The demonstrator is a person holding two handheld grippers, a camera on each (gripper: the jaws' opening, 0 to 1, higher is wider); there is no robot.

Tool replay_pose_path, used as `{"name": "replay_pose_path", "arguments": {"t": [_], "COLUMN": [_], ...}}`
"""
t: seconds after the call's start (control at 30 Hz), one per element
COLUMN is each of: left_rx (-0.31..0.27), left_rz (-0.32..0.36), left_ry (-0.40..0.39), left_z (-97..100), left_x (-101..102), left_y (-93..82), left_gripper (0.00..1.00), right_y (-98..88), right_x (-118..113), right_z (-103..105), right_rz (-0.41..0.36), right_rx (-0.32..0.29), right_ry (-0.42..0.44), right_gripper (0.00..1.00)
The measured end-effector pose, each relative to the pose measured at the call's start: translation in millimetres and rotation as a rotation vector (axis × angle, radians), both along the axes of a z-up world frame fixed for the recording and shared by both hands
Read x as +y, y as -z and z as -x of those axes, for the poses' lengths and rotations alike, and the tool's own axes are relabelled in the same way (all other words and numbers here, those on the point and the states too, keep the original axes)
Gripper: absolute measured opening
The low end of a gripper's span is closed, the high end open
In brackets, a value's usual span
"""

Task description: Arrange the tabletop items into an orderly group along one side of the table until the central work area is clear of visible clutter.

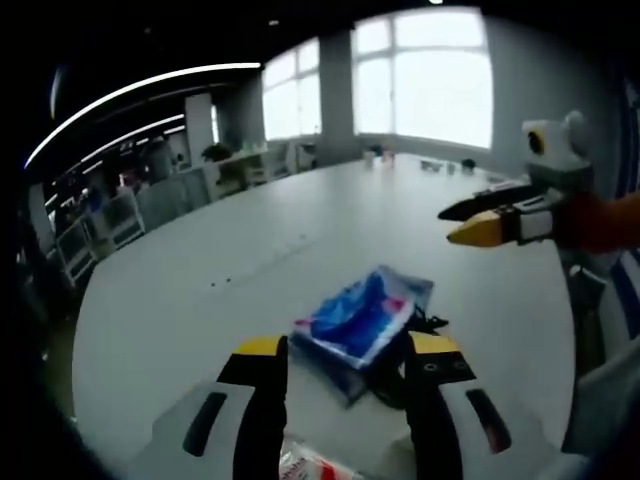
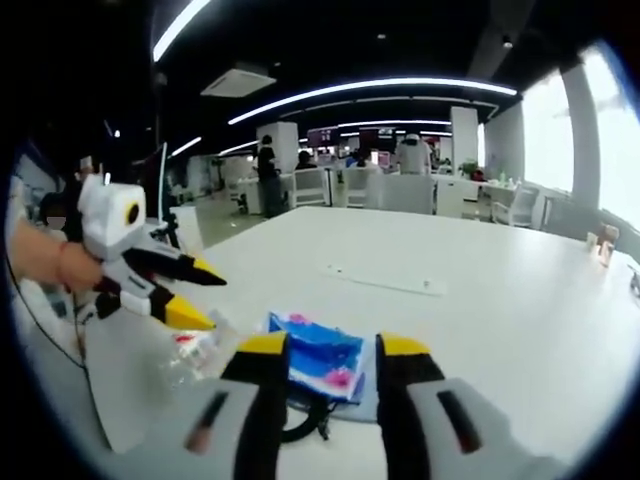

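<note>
- The blue packet is lying flat on the white surface, just ahead of the left tongs and the right tongs, its long axis slanting across both.
- Both tongs are gaping wide, holding nothing; the right pair seems nearer.
- The right gripper view is showing a clear wrapper beside the packet; the left gripper view is showing distant small items.

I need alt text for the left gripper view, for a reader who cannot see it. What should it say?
A blue and pink plastic packet lies on a large white table, just ahead of the open left gripper, with a black cable beside it. The right gripper, also open, reaches in from the right, held by a hand. Behind are bright windows and office desks.
</note>
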State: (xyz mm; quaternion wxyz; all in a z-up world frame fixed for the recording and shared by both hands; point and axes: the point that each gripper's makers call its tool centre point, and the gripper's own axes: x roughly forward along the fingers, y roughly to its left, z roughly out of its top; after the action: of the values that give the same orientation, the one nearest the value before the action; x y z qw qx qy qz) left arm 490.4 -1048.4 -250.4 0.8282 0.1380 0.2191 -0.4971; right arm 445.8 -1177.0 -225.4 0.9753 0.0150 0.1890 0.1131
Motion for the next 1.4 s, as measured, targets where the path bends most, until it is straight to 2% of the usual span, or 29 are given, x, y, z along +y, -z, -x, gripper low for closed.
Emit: {"name": "replay_pose_path", "arguments": {"t": [0.83,1.4], "left_rx": [0.040,0.085], "left_rz": [-0.141,-0.195], "left_ry": [-0.007,-0.051], "left_z": [-15.7,-24.0], "left_x": [-11,-12], "left_y": [33.8,49.9], "left_gripper": [0.36,0.31], "right_y": [33.4,56.1], "right_x": [-5,-7], "right_z": [-20,-30], "right_rz": [0.006,0.008], "right_rx": [0.062,0.112], "right_ry": [0.016,0.032], "right_gripper": [0.29,0.27]}}
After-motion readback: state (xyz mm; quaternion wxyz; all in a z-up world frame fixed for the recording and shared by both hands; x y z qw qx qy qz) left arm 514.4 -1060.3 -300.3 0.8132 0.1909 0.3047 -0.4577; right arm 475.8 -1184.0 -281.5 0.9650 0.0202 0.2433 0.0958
